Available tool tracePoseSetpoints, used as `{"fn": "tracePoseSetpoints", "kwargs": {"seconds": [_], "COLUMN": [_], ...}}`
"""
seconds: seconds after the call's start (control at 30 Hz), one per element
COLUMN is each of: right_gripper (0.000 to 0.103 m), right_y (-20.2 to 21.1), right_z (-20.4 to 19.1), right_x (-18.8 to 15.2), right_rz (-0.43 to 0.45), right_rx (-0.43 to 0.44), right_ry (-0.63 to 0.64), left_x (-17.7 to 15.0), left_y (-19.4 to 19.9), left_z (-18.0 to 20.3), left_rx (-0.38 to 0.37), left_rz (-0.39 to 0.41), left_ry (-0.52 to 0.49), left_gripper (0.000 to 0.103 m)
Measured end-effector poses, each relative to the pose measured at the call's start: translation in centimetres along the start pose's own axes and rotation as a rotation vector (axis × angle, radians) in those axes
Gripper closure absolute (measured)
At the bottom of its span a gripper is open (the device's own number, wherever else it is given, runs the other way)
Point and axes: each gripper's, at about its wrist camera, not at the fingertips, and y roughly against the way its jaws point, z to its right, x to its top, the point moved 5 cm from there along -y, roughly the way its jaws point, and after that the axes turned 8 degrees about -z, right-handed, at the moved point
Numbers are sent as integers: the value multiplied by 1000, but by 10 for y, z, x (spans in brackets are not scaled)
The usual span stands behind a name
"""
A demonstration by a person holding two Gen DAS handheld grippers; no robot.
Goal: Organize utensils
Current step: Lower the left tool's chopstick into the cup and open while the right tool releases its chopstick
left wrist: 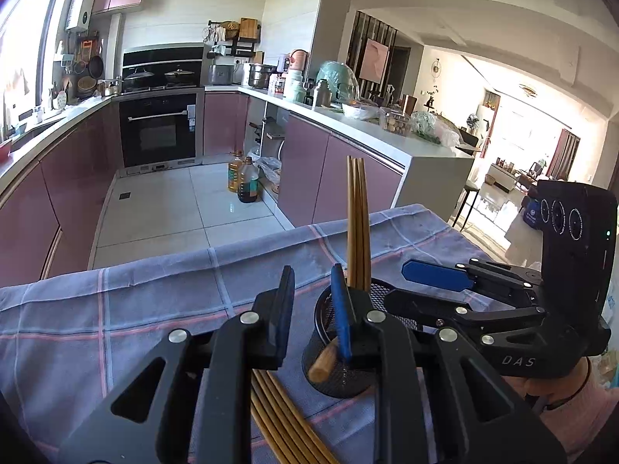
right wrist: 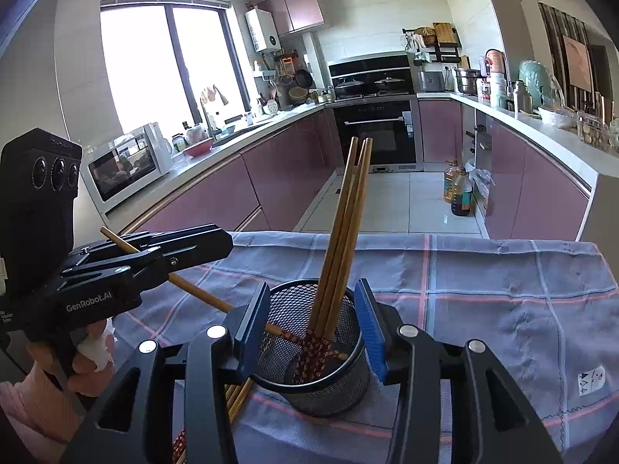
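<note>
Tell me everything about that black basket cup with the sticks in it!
The black mesh cup looks like metal wire with a solid rim. It is round, open on top, and stands upright on the checked cloth. Several brown chopsticks stand inside, leaning against its rim, patterned ends down. The right gripper has its blue pads on either side of the cup, seemingly not squeezing.
</note>
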Motion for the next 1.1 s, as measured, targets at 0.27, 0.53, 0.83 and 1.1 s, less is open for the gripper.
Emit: {"fn": "tracePoseSetpoints", "kwargs": {"seconds": [0.27, 0.53, 0.83, 1.1], "right_gripper": [59, 64, 96, 72], "right_y": [-4, -32, -26, -37], "right_z": [-17, -55, -43, -25], "right_x": [-9, -7, 17, 30], "right_rz": [-28, -65, -74, -107], "right_rx": [3, -48, 35, -7], "right_ry": [60, 235, 141, 54], "left_x": [0, -1, -3, -14], "left_y": [12, 30, 60, 58], "left_z": [2, 5, -10, -18], "left_rx": [3, -4, -29, -43], "left_rz": [10, 42, 102, 89], "left_ry": [-11, -10, 33, 63], "left_gripper": [84, 79, 69, 68]}}
